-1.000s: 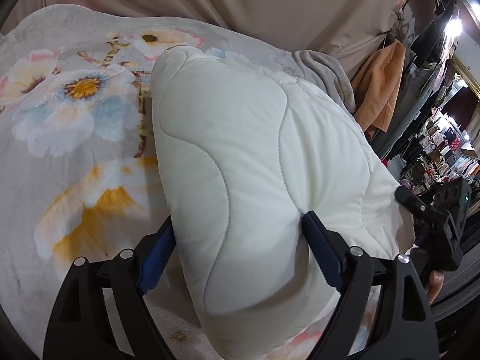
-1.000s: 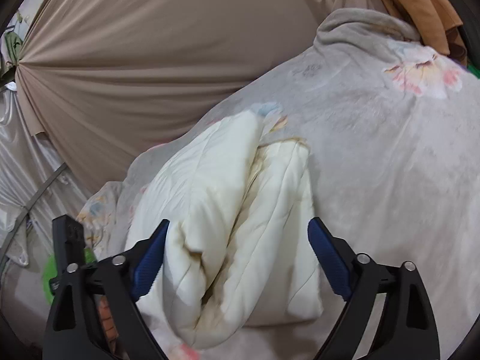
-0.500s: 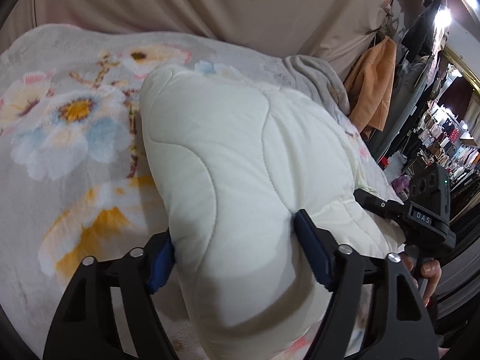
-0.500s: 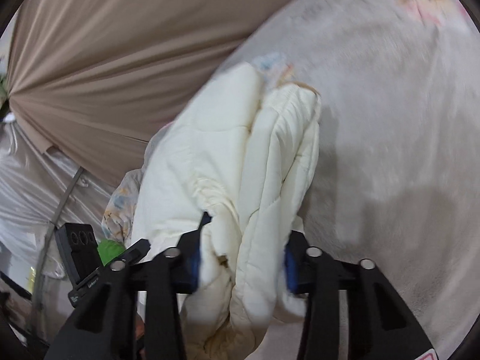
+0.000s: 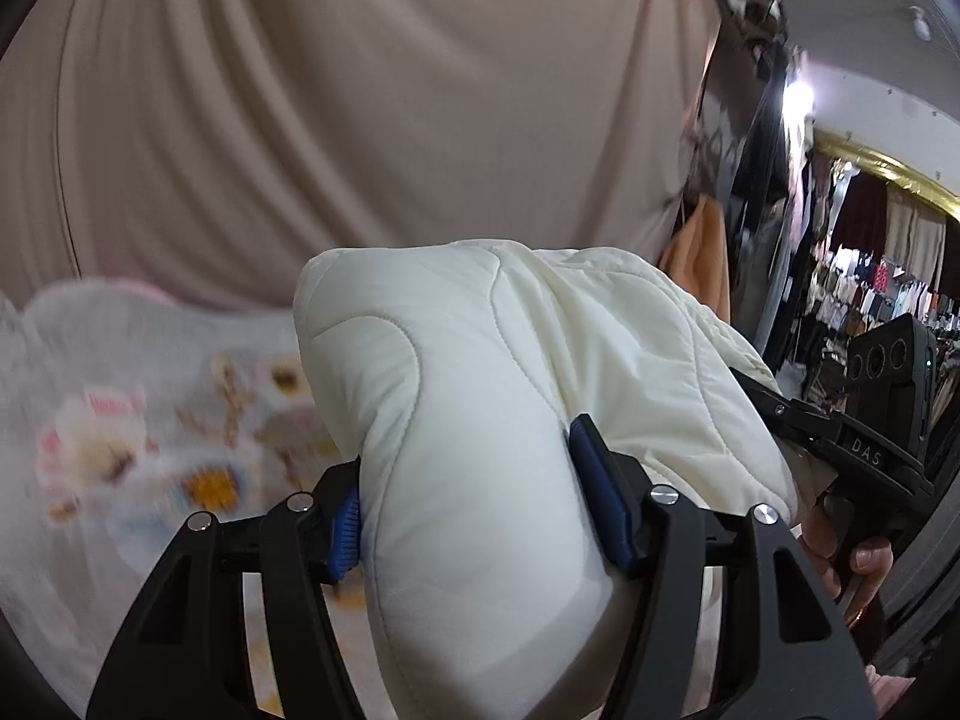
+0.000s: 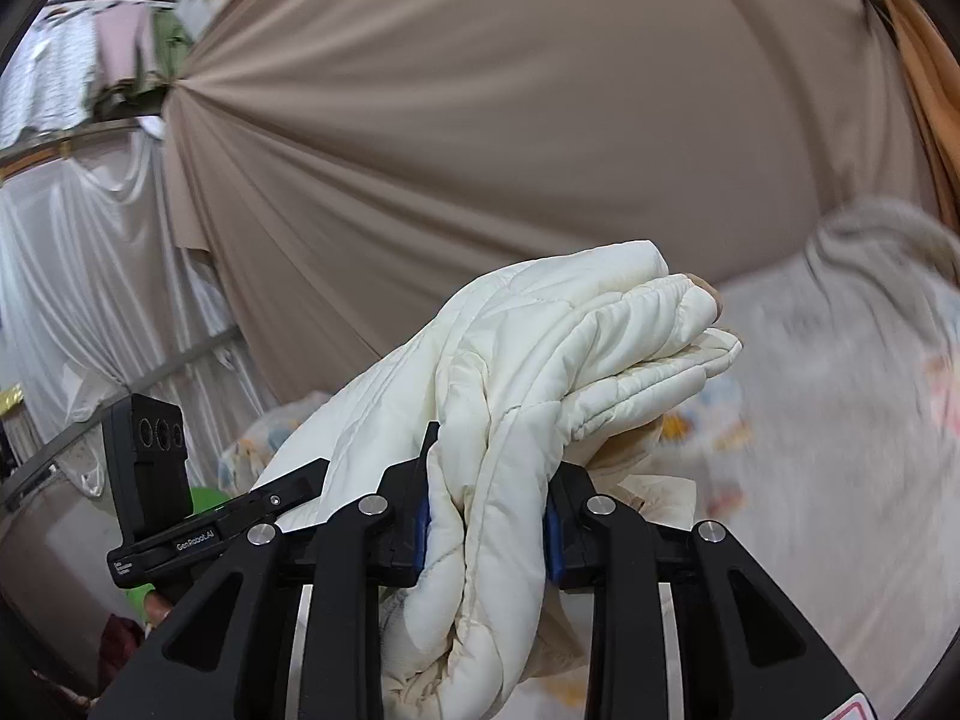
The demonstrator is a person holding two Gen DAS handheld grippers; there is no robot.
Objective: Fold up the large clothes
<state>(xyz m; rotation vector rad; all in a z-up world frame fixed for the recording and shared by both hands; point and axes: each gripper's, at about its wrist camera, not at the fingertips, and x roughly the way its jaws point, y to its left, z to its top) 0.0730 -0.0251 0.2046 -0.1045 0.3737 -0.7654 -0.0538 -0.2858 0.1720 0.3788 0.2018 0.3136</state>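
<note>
Jacket (image 5: 480, 420), cream and quilted, sat bundled thick between both of my grippers and was held up off the bed, in front of the tan curtain (image 5: 360, 120). Far left in the left wrist view I saw the flowered blanket (image 5: 120, 420) on the bed, blurred and below the bundle. Next came my left gripper (image 5: 480, 510): its blue-padded fingers (image 5: 600, 510) pressed into the padded cloth from either side, fairly wide apart because the fold between them was so fat. Right of that, past the jacket's edge, my right gripper (image 5: 864, 456) showed as a black body with a hand wrapped round its handle, and behind it hung racks of clothes (image 5: 870, 300) and an orange garment (image 5: 696, 258).

In the right wrist view, my left gripper (image 6: 198, 516) stood at the left with white drapes (image 6: 90, 270) behind it. Centre, my right gripper (image 6: 486, 528) had its fingers (image 6: 420, 528) drawn in narrow and clamped on a gathered, layered edge of the jacket (image 6: 570, 348), whose stacked folds stuck out forward and to the right. Further right lay the blanket (image 6: 840, 390), blurred, with the same curtain (image 6: 480, 120) above.
</note>
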